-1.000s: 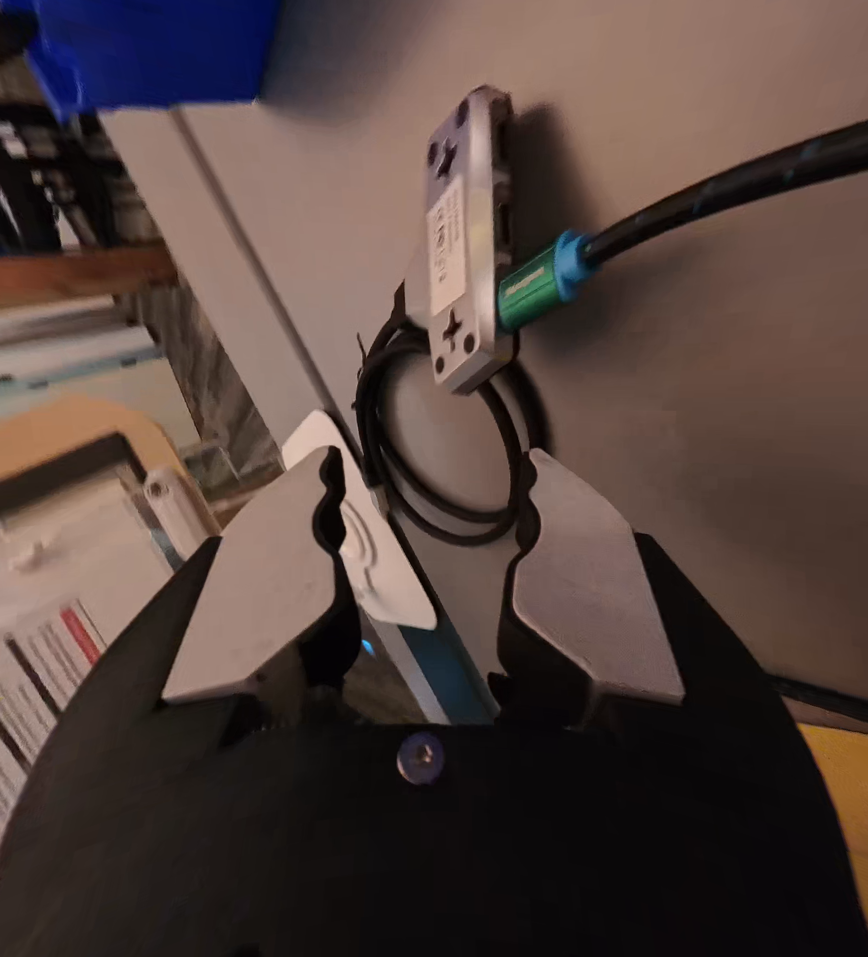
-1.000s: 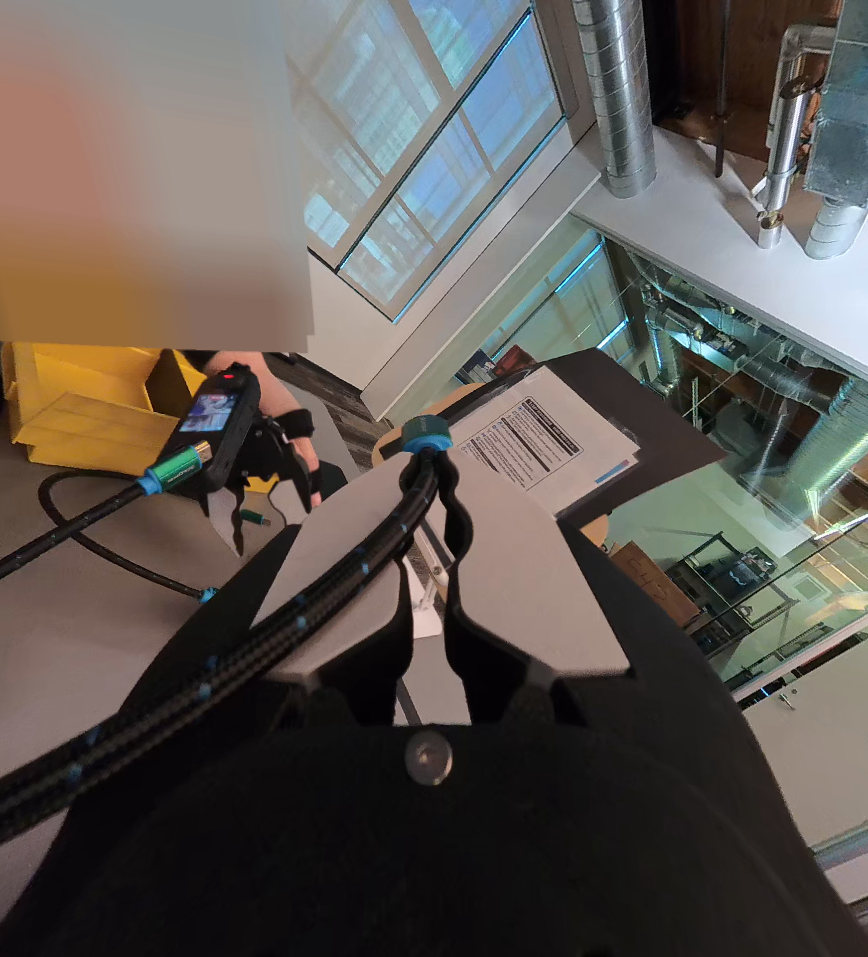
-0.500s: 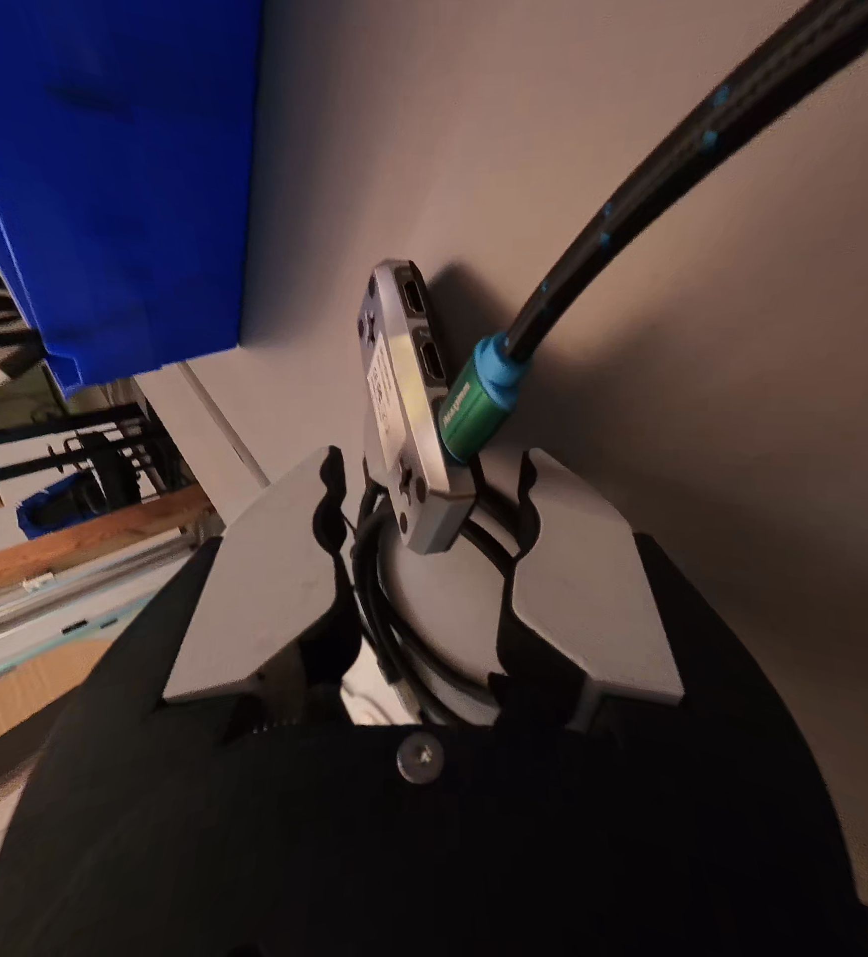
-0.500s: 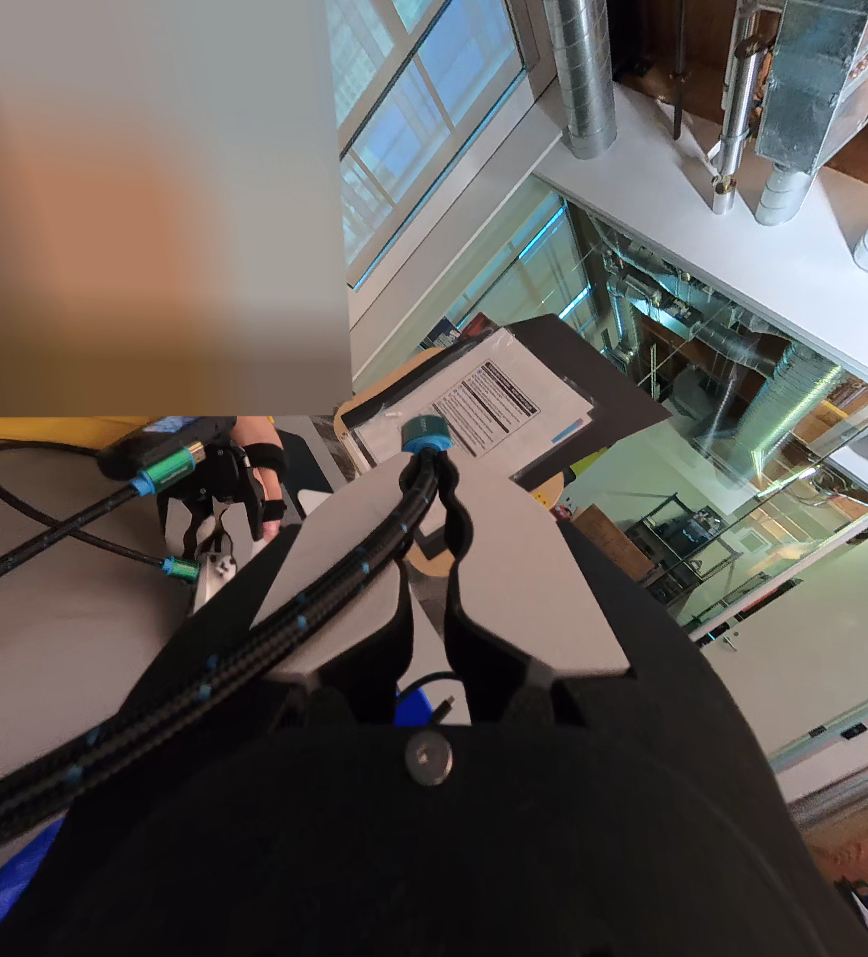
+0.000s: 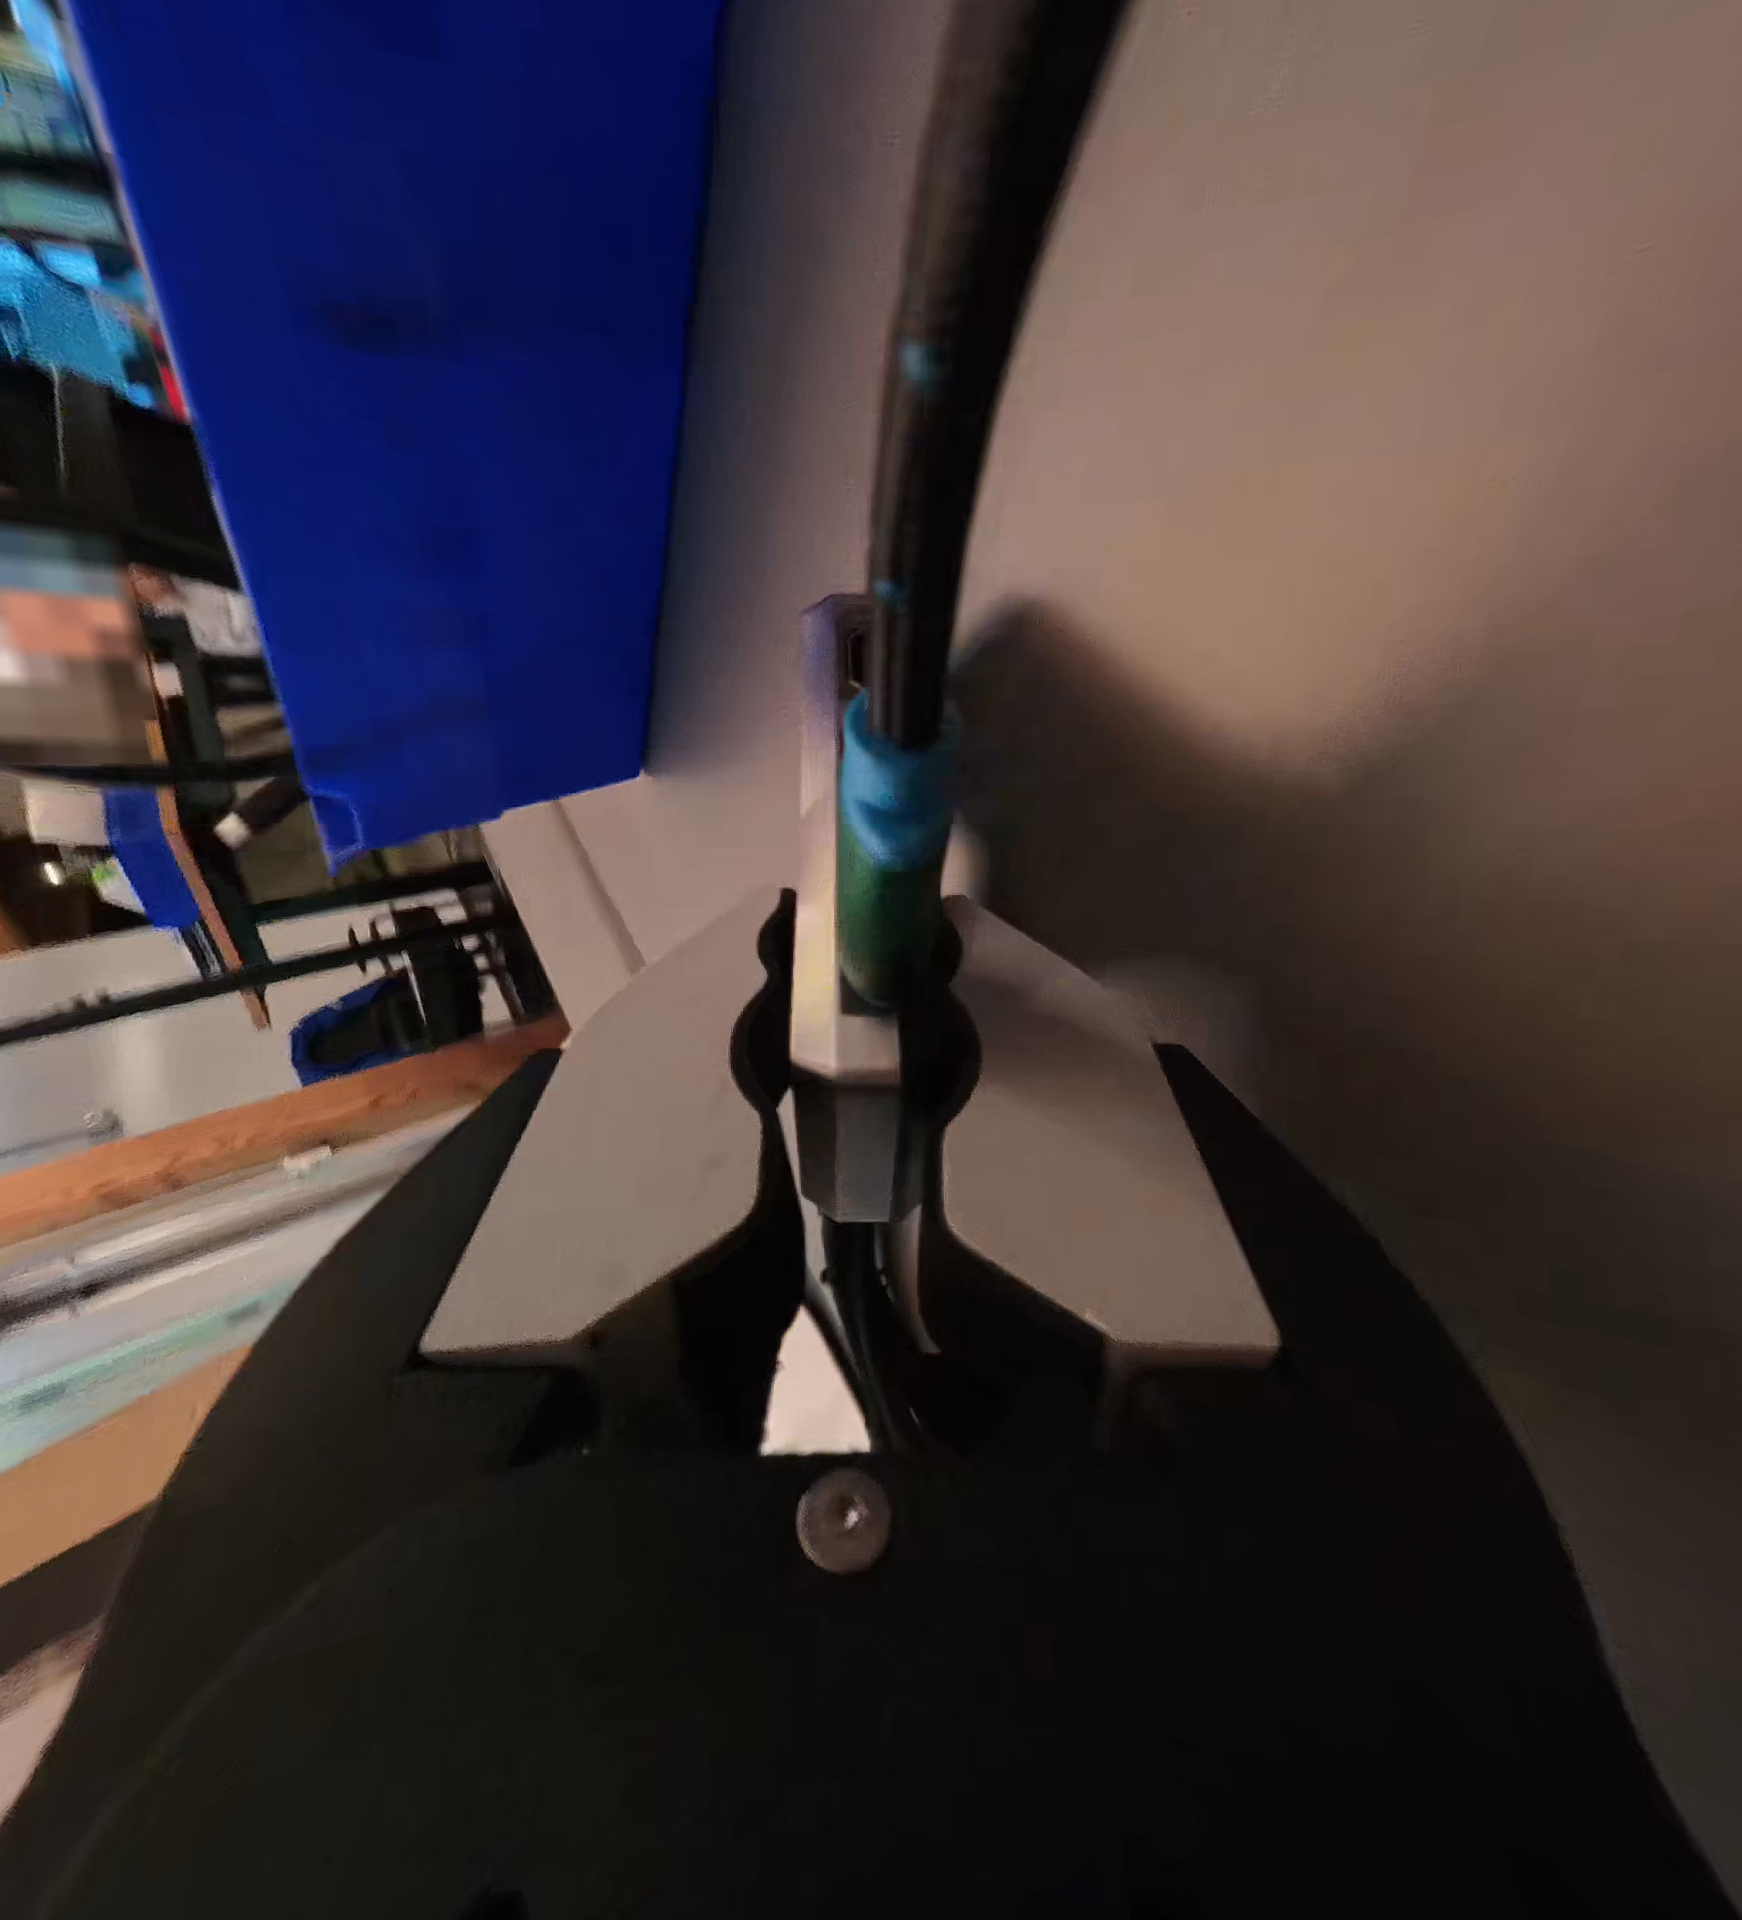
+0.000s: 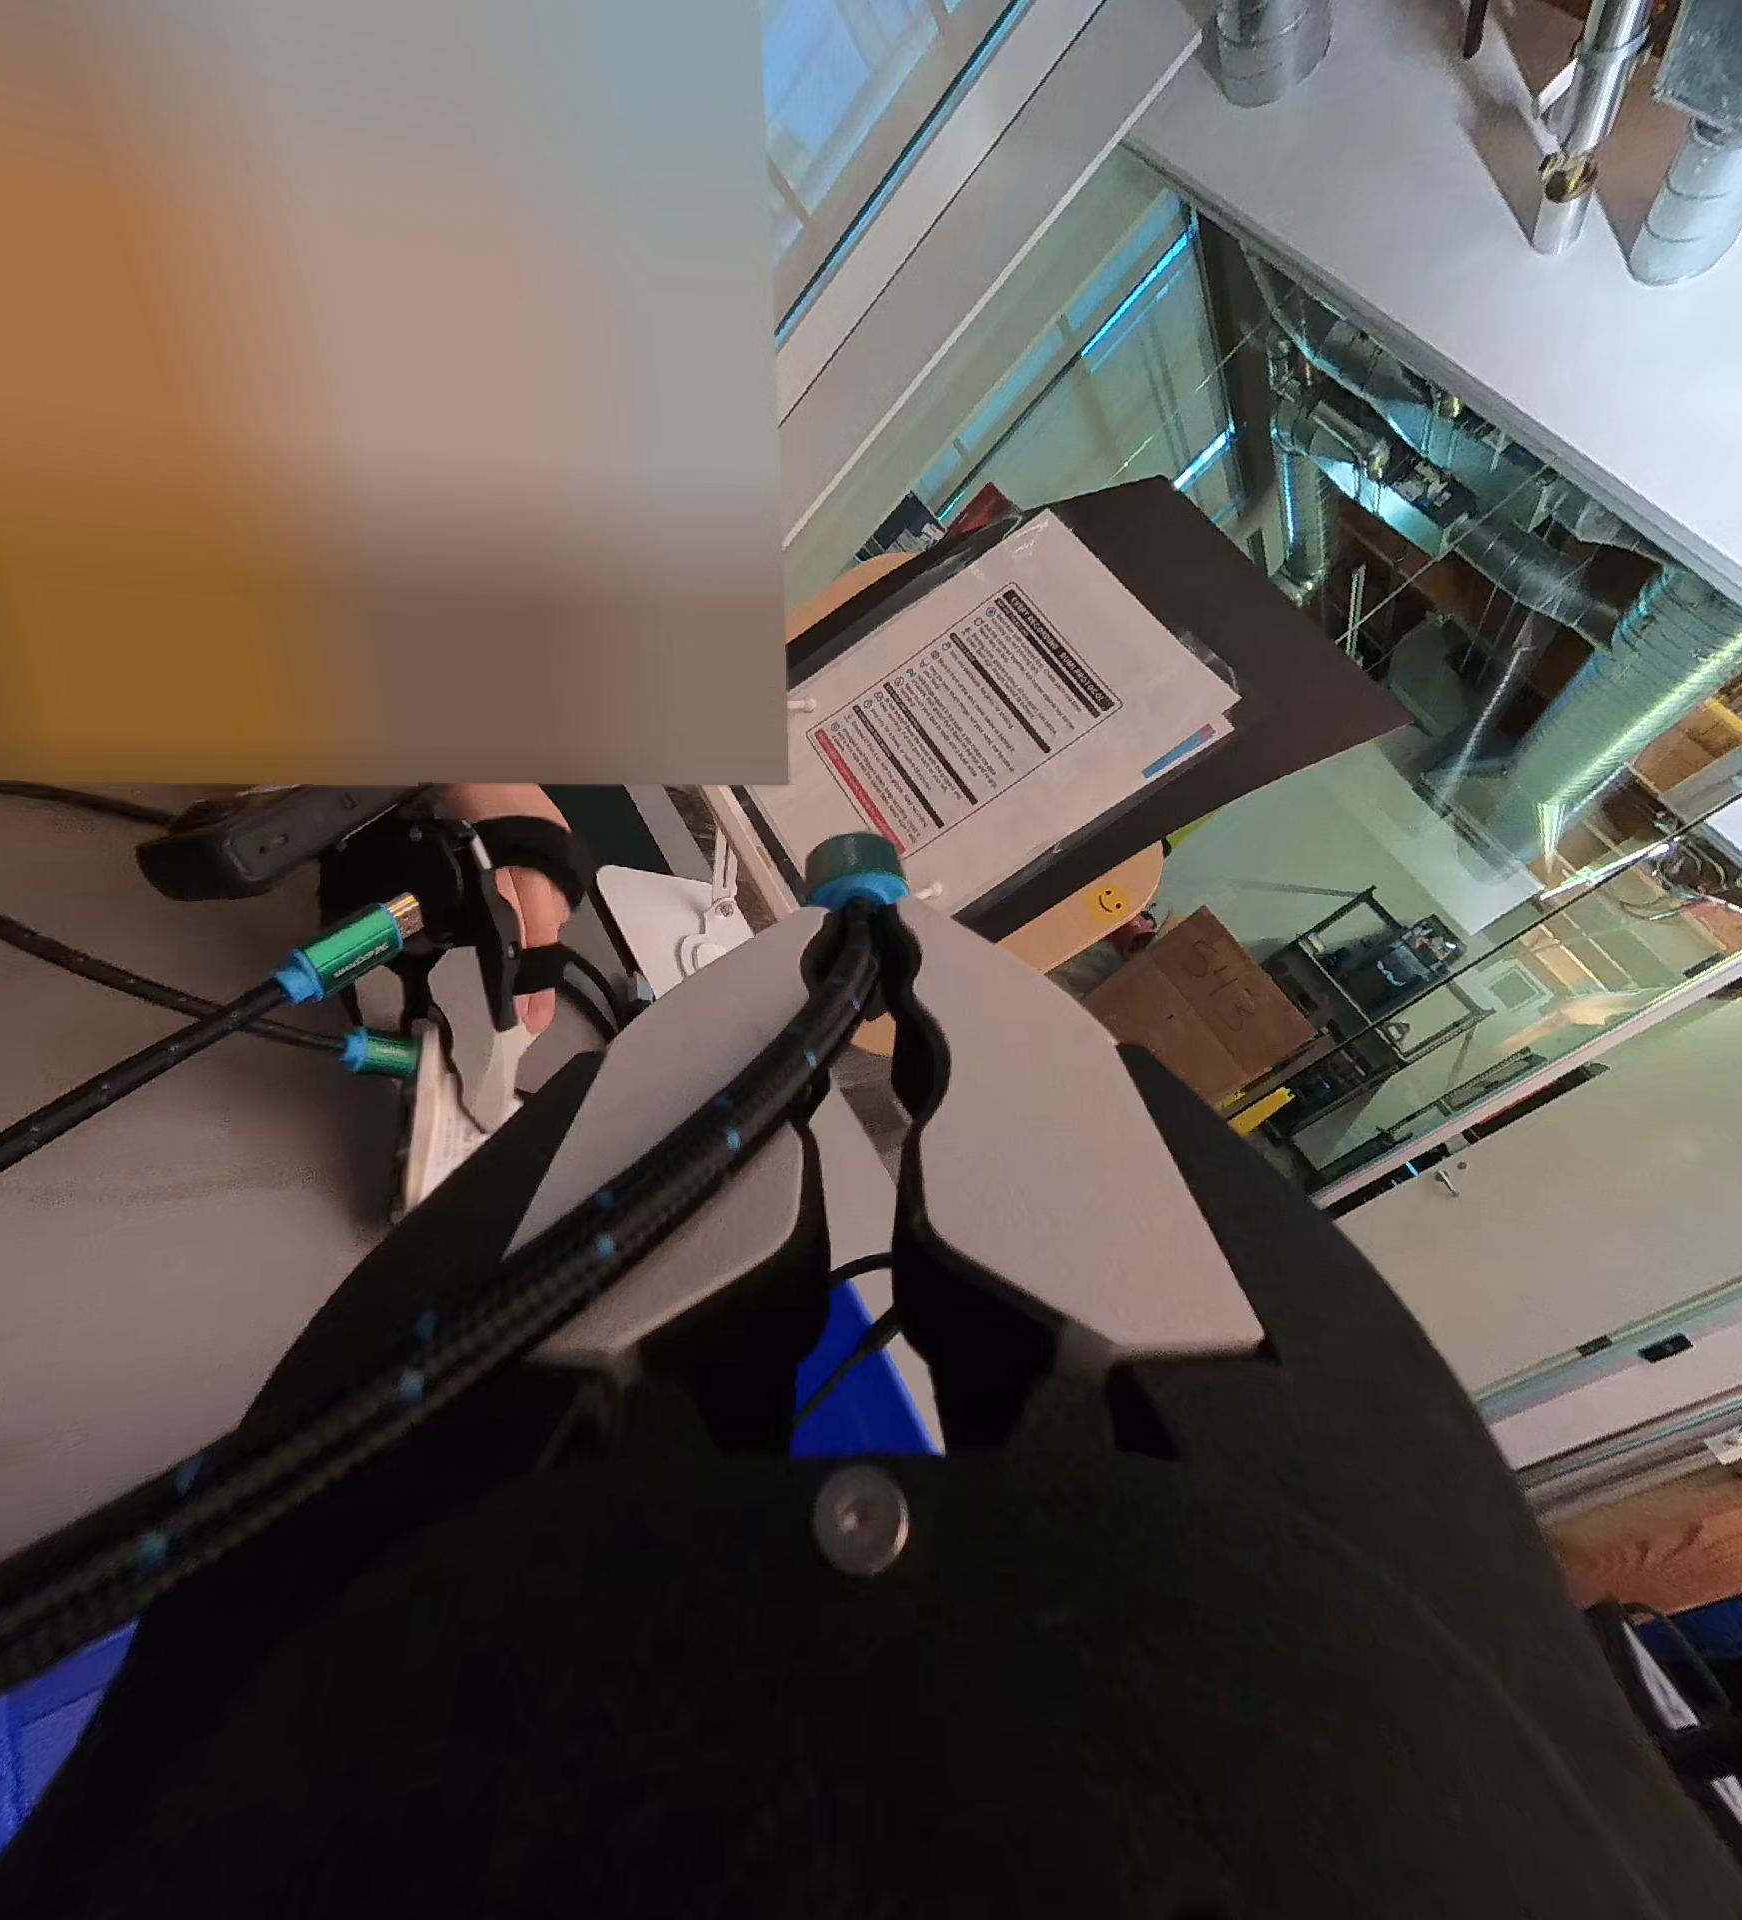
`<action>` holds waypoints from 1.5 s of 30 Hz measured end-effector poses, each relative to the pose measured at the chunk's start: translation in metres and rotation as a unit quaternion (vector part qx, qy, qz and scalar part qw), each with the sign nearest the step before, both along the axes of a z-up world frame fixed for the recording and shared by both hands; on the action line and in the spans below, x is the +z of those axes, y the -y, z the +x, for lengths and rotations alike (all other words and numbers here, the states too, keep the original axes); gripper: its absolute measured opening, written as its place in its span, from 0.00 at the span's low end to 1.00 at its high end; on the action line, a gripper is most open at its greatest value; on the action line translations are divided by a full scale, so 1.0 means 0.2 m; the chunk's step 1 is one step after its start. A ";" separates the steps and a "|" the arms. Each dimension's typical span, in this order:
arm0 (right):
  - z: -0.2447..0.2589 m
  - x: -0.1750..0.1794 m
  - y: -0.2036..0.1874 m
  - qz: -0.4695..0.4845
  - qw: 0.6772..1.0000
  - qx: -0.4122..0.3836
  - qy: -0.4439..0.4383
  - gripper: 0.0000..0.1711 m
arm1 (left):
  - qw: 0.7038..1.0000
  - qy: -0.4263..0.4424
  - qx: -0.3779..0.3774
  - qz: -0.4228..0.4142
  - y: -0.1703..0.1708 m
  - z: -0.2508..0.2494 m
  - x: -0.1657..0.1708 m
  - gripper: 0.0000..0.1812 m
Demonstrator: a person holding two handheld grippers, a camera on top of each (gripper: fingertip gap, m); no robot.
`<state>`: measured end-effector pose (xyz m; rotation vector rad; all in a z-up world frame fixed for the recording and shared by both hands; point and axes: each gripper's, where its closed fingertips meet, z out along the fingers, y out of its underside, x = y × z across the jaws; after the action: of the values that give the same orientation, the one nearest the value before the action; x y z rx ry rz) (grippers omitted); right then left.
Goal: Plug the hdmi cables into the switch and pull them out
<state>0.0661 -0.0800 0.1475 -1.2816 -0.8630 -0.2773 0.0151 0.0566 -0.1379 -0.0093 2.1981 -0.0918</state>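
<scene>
Left tool (image 5: 862,935) clamped on switch (image 5: 825,997) against worktop (image 5: 1366,520), we see green plug (image 5: 882,914) seated between its fingers, right tool (image 6: 872,925) closed on braided cable (image 6: 701,1153), blue bin (image 5: 410,416) beyond left tool.

Grey table top (image 5: 1418,520) fills the right of the left wrist view. Blue bin (image 5: 410,395) stands on it at upper left, beside the silver switch (image 5: 825,935) (a green-plugged black cable (image 5: 924,364) enters its side)
</scene>
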 end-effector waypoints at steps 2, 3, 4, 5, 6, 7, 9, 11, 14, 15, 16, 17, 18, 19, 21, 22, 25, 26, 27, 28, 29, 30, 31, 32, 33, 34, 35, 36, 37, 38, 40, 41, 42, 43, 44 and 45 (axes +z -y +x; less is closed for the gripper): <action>0.03 0.00 -0.01 -0.005 1.000 -0.012 -0.013 0.04 | 0.999 0.004 0.051 -0.015 -0.01 0.02 0.08 0.12; 0.04 0.01 -0.02 -0.009 1.000 -0.016 -0.022 0.04 | 0.996 0.016 0.081 -0.034 -0.02 0.03 0.15 0.12; 0.05 0.01 -0.03 -0.013 0.999 -0.021 -0.032 0.04 | 0.992 0.034 0.107 -0.056 -0.02 0.04 0.24 0.12; 0.06 0.01 -0.04 -0.020 0.999 -0.028 -0.042 0.04 | 0.987 0.057 0.129 -0.075 -0.03 0.05 0.34 0.12; 0.07 0.00 -0.04 -0.032 0.998 -0.031 -0.047 0.04 | 0.981 0.082 0.148 -0.090 -0.04 0.04 0.44 0.12; 0.07 -0.02 -0.04 -0.053 0.997 -0.036 -0.046 0.04 | 0.976 0.106 0.163 -0.100 -0.04 0.03 0.55 0.12; 0.08 -0.04 -0.03 -0.078 0.995 -0.046 -0.039 0.04 | 0.967 0.147 0.178 -0.111 -0.01 -0.01 0.73 0.12; 0.05 -0.03 0.00 -0.090 0.994 -0.043 -0.042 0.04 | 0.957 0.192 0.189 -0.105 0.03 -0.05 0.89 0.12; -0.04 0.03 0.03 -0.074 0.996 -0.041 -0.040 0.04 | 0.939 0.256 0.215 -0.078 0.07 -0.12 1.07 0.12; -0.08 0.06 0.04 -0.063 0.996 -0.044 -0.035 0.04 | 0.932 0.276 0.227 -0.060 0.07 -0.15 1.12 0.12; -0.11 0.09 0.05 -0.050 0.997 -0.047 -0.033 0.04 | 0.922 0.298 0.242 -0.046 0.07 -0.18 1.16 0.12; -0.15 0.12 0.06 -0.035 0.998 -0.049 -0.036 0.04 | 0.911 0.319 0.257 -0.040 0.08 -0.21 1.21 0.12; -0.19 0.16 0.07 -0.017 0.998 -0.049 -0.042 0.04 | 0.900 0.340 0.269 -0.043 0.09 -0.24 1.24 0.13; -0.24 0.19 0.08 0.002 0.998 -0.047 -0.050 0.04 | 0.891 0.353 0.280 -0.051 0.11 -0.27 1.27 0.12; -0.34 0.22 0.09 0.019 0.998 -0.035 -0.053 0.04 | 0.874 0.382 0.297 -0.054 0.16 -0.33 1.34 0.12; -0.36 0.23 0.09 0.033 0.997 -0.039 -0.050 0.04 | 0.863 0.400 0.304 -0.060 0.19 -0.36 1.39 0.12; -0.45 0.26 0.10 0.064 0.996 -0.029 -0.057 0.04 | 0.839 0.434 0.319 -0.074 0.24 -0.43 1.50 0.12; -0.47 0.27 0.09 0.077 0.995 -0.030 -0.057 0.04 | 0.829 0.447 0.328 -0.080 0.23 -0.45 1.53 0.12; -0.49 0.27 0.09 0.087 0.995 -0.030 -0.050 0.04 | 0.819 0.456 0.336 -0.088 0.23 -0.47 1.56 0.12; -0.50 0.26 0.08 0.098 0.994 -0.036 -0.044 0.04 | 0.812 0.464 0.339 -0.099 0.22 -0.49 1.57 0.12; -0.51 0.26 0.06 0.110 0.992 -0.045 -0.041 0.04 | 0.808 0.470 0.335 -0.115 0.23 -0.50 1.57 0.12; -0.52 0.25 0.05 0.113 0.992 -0.046 -0.036 0.04 | 0.807 0.472 0.330 -0.131 0.23 -0.52 1.56 0.13; -0.54 0.24 0.03 0.110 0.992 -0.047 -0.038 0.04 | 0.804 0.476 0.328 -0.140 0.23 -0.55 1.54 0.12; -0.55 0.22 0.01 0.104 0.993 -0.046 -0.044 0.04 | 0.799 0.485 0.328 -0.138 0.22 -0.57 1.52 0.12; -0.57 0.20 -0.01 0.096 0.993 -0.041 -0.052 0.04 | 0.795 0.493 0.331 -0.124 0.19 -0.59 1.50 0.12; -0.58 0.18 -0.04 0.086 0.994 -0.037 -0.060 0.04 | 0.795 0.492 0.341 -0.098 0.16 -0.60 1.48 0.12; -0.59 0.16 -0.06 0.078 0.994 -0.034 -0.072 0.04 | 0.795 0.483 0.359 -0.071 0.12 -0.61 1.45 0.12; -0.60 0.15 -0.08 0.072 0.994 -0.029 -0.082 0.04 | 0.794 0.476 0.375 -0.052 0.08 -0.62 1.43 0.12; -0.61 0.13 -0.10 0.065 0.994 -0.027 -0.086 0.04 | 0.795 0.473 0.378 -0.042 0.05 -0.62 1.41 0.11; -0.61 0.12 -0.12 0.064 0.994 -0.034 -0.085 0.04 | 0.799 0.472 0.372 -0.038 0.04 -0.61 1.38 0.11; -0.62 0.09 -0.15 0.060 0.994 -0.045 -0.079 0.04 | 0.798 0.477 0.367 -0.027 0.02 -0.60 1.36 0.11; -0.61 0.07 -0.16 0.056 0.994 -0.052 -0.075 0.05 | 0.798 0.477 0.367 -0.020 0.01 -0.59 1.35 0.12; -0.61 0.06 -0.18 0.055 0.994 -0.060 -0.073 0.04 | 0.800 0.474 0.367 -0.017 0.00 -0.58 1.34 0.12; -0.60 0.05 -0.19 0.054 0.994 -0.067 -0.073 0.04 | 0.800 0.475 0.366 -0.021 0.00 -0.57 1.33 0.12; -0.60 0.04 -0.20 0.050 0.993 -0.073 -0.072 0.04 | 0.802 0.474 0.363 -0.028 0.00 -0.56 1.32 0.11; -0.59 0.03 -0.21 0.045 0.993 -0.082 -0.072 0.04 | 0.805 0.470 0.360 -0.036 0.00 -0.54 1.31 0.11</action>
<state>-0.0517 -0.0375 0.1533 -1.2732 -0.6170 -0.3461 -0.0930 0.0556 0.1234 -0.6929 1.0757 0.2129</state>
